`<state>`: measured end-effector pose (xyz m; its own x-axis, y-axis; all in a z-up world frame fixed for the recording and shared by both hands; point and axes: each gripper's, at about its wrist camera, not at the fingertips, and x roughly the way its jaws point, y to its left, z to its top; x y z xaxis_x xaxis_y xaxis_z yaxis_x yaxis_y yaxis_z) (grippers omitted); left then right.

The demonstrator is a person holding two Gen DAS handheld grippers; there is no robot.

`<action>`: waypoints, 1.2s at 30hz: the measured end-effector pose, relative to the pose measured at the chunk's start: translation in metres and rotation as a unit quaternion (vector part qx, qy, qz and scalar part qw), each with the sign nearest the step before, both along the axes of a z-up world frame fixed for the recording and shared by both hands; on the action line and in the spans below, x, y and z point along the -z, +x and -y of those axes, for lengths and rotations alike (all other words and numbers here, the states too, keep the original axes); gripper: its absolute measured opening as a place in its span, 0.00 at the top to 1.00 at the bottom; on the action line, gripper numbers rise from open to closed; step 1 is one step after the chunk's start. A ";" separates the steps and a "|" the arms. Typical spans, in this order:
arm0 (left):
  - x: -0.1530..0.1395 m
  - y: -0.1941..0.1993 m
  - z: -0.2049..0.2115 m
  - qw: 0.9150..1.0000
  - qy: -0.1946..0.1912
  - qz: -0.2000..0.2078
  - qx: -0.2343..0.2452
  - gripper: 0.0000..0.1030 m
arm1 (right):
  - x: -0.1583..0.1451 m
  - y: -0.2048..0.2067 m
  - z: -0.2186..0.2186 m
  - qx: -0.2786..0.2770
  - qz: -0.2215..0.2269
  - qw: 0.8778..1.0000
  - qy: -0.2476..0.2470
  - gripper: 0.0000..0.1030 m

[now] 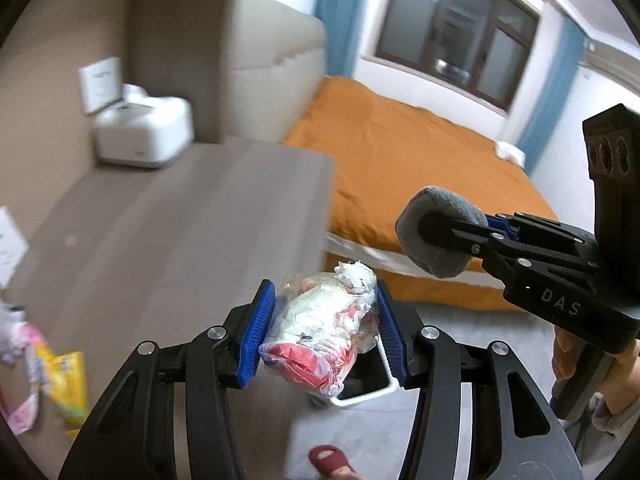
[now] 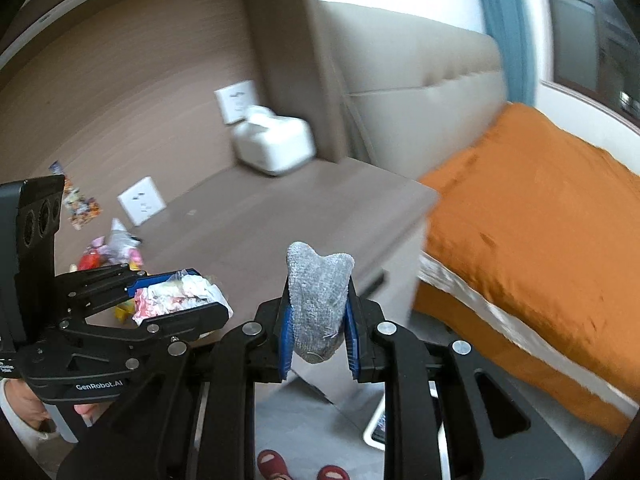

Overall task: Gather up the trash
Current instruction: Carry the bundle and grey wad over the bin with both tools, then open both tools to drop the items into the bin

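Left gripper (image 1: 326,328) closed on a crumpled wad of trash (image 1: 324,332): clear plastic film around white tissue and red scraps, blue pads (image 1: 256,328) pressing both flanks, wad bulging out front and back. Looks light and fully squashable; film probably slick, so a grip across the thick middle, as now, seems safer than a pinch on a loose tail. Right gripper (image 2: 318,312) closed narrow on a grey knitted sock (image 2: 318,300), folded, its rounded ends standing up above the pads. Soft, limp, nothing to break; held mid-fold it should not slip, though the free ends will flop. Directly below both tools, a white-rimmed bin (image 1: 360,394) on grey floor, only part of the rim visible; the wad hangs roughly over it. Red slippers (image 2: 272,464) at bottom edge. Beyond, left: brown tabletop (image 1: 160,220) with more litter at its near-left end, including a yellow wrapper (image 1: 66,384) and pink and white scraps (image 2: 116,250), likely the next pickups; thin, flat and crinkly, best taken by a raised edge. Further back, white tissue box (image 1: 140,132) against the wall. Right: bed with orange cover (image 1: 400,160); window (image 1: 452,32) and blue curtains (image 1: 336,12) behind.
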<state>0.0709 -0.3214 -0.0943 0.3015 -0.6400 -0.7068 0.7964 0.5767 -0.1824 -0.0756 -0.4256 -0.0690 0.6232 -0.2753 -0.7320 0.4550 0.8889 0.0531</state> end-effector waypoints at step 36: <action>0.385 -0.039 0.204 0.970 0.127 -0.113 0.175 0.22 | 0.335 -0.108 0.151 0.136 -0.143 0.977 0.079 0.15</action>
